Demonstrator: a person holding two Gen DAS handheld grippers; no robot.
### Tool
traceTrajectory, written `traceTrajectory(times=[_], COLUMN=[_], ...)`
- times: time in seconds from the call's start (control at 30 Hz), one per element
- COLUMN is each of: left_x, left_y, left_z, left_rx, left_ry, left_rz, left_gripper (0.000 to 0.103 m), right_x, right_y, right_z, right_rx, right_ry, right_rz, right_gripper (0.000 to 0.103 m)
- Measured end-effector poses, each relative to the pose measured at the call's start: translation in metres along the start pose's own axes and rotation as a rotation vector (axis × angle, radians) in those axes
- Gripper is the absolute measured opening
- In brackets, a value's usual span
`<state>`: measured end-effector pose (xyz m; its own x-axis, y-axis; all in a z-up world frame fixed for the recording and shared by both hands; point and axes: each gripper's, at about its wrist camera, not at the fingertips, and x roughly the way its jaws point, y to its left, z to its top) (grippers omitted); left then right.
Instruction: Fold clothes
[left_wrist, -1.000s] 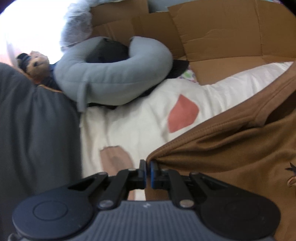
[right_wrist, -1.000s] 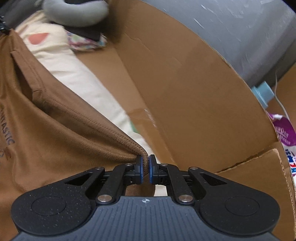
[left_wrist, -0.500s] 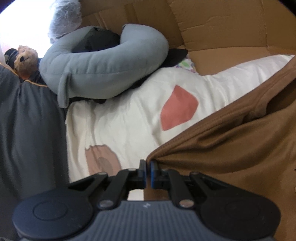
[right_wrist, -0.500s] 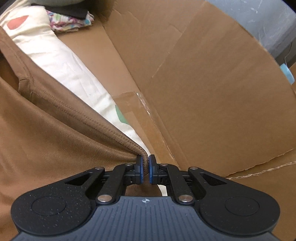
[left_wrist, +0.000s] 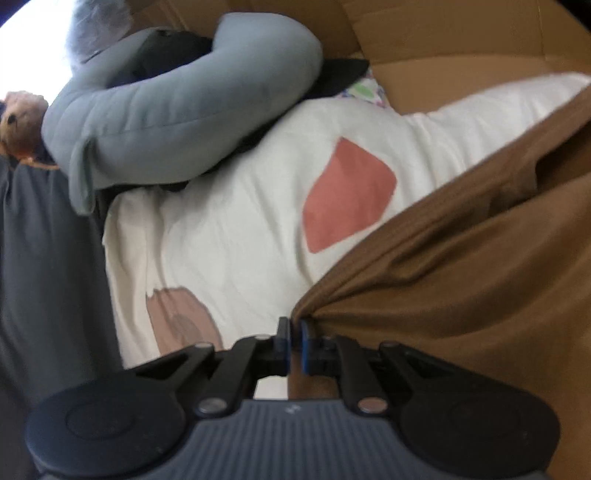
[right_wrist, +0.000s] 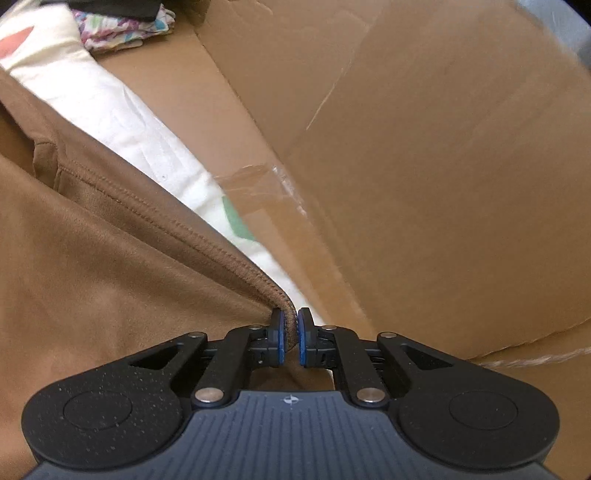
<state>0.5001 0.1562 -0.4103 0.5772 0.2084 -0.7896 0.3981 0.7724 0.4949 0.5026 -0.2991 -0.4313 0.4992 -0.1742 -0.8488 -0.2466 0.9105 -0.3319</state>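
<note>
A brown T-shirt (left_wrist: 461, 258) is being laid down for folding, pinched at its hem corners by the left gripper (left_wrist: 294, 341) and right gripper (right_wrist: 290, 341). Both jaws are opening, cloth between them; full release is judged next.

No text, label, brand or number can be read in either view. The only sign is a small pale mark moulded into the ribbed housing of each gripper body: a cross-in-circle emblem on the right gripper (right_wrist: 290, 333) and a fainter, blurred mark in the same place on the left gripper (left_wrist: 295, 334), too soft to make out.
</note>
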Motion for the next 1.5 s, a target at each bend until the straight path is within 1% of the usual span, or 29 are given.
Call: traceTrajectory(times=[0.07, 0.1, 0.13, 0.2, 0.23, 0.27, 0.3, 0.33, 0.4, 0.47, 0.53, 0.6, 0.7, 0.8, 0.9, 0.97, 1.0, 1.07, 1.2, 1.27, 1.37, 1.4, 1.47, 1.5], left_x=[-0.004, -0.008, -0.013, -0.024, -0.029, -0.033, -0.038, -0.039, -0.042, -0.046, -0.050, -0.052, -0.050, -0.050, -0.048, -0.044, -0.042, -0.038, -0.028, -0.025, -0.020, -0.018, -0.011, -0.009], left_y=[0.004, 0.007, 0.011, 0.017, 0.017, 0.016, 0.016, 0.014, 0.007, -0.003, -0.017, -0.031, -0.046, -0.059, -0.076, -0.084, -0.085, -0.085, -0.084, -0.083, -0.082, -0.082, -0.087, -0.088], left_z=[0.001, 0.000, 0.000, -0.001, 0.000, 0.001, 0.002, 0.005, 0.013, 0.020, 0.026, 0.028, 0.032, 0.034, 0.035, 0.036, 0.036, 0.035, 0.035, 0.036, 0.042, 0.043, 0.044, 0.045], left_rx=[-0.040, -0.059, -0.078, -0.108, -0.111, -0.113, -0.115, -0.115, -0.111, -0.095, -0.052, -0.015, -0.008, -0.007, 0.072, 0.136, 0.160, 0.216, 0.329, 0.360, 0.355, 0.363, 0.402, 0.411], left_ry=[-0.006, -0.017, -0.035, -0.078, -0.103, -0.129, -0.154, -0.167, -0.187, -0.209, -0.224, -0.233, -0.242, -0.253, -0.270, -0.274, -0.275, -0.272, -0.250, -0.251, -0.245, -0.236, -0.223, -0.219], left_rz=[-0.009, -0.018, -0.027, -0.040, -0.043, -0.046, -0.049, -0.059, -0.075, -0.106, -0.143, -0.168, -0.209, -0.242, -0.230, -0.217, -0.216, -0.223, -0.222, -0.206, -0.215, -0.229, -0.228, -0.233], left_gripper=[0.010, 0.011, 0.011, 0.013, 0.016, 0.023, 0.025, 0.026, 0.026, 0.026, 0.026, 0.029, 0.031, 0.031, 0.031, 0.031, 0.031, 0.033, 0.033, 0.034, 0.036, 0.036, 0.036, 0.035], right_x=[-0.003, -0.008, -0.013, -0.024, -0.027, -0.030, -0.033, -0.035, -0.039, -0.037, -0.041, -0.038, -0.033, -0.033, -0.034, -0.032, -0.030, -0.027, -0.019, -0.016, -0.011, -0.009, -0.007, -0.006], right_y=[-0.004, -0.007, -0.008, -0.007, -0.007, -0.008, -0.004, -0.001, 0.006, 0.015, 0.027, 0.040, 0.057, 0.069, 0.073, 0.078, 0.081, 0.084, 0.095, 0.098, 0.101, 0.102, 0.102, 0.101], right_z=[-0.002, -0.004, -0.005, -0.006, -0.007, -0.008, -0.005, -0.002, 0.001, 0.009, 0.016, 0.022, 0.028, 0.031, 0.031, 0.031, 0.033, 0.035, 0.042, 0.046, 0.051, 0.052, 0.053, 0.054], right_rx=[0.036, 0.054, 0.055, 0.036, 0.028, 0.020, 0.007, -0.007, -0.024, -0.037, -0.054, -0.071, -0.101, -0.117, -0.139, -0.189, -0.212, -0.241, -0.308, -0.330, -0.360, -0.368, -0.375, -0.374], right_ry=[-0.021, -0.040, -0.059, -0.098, -0.122, -0.146, -0.164, -0.183, -0.204, -0.220, -0.236, -0.246, -0.257, -0.266, -0.283, -0.279, -0.278, -0.269, -0.247, -0.233, -0.214, -0.208, -0.199, -0.196], right_rz=[0.022, 0.034, 0.038, 0.034, 0.042, 0.050, 0.055, 0.059, 0.075, 0.105, 0.137, 0.171, 0.223, 0.238, 0.253, 0.247, 0.237, 0.275, 0.296, 0.296, 0.300, 0.305, 0.324, 0.338], right_gripper=[0.011, 0.018, 0.021, 0.022, 0.023, 0.025, 0.029, 0.032, 0.035, 0.036, 0.036, 0.037, 0.037, 0.037, 0.037, 0.037, 0.037, 0.037, 0.037, 0.037, 0.038, 0.038, 0.038, 0.032])
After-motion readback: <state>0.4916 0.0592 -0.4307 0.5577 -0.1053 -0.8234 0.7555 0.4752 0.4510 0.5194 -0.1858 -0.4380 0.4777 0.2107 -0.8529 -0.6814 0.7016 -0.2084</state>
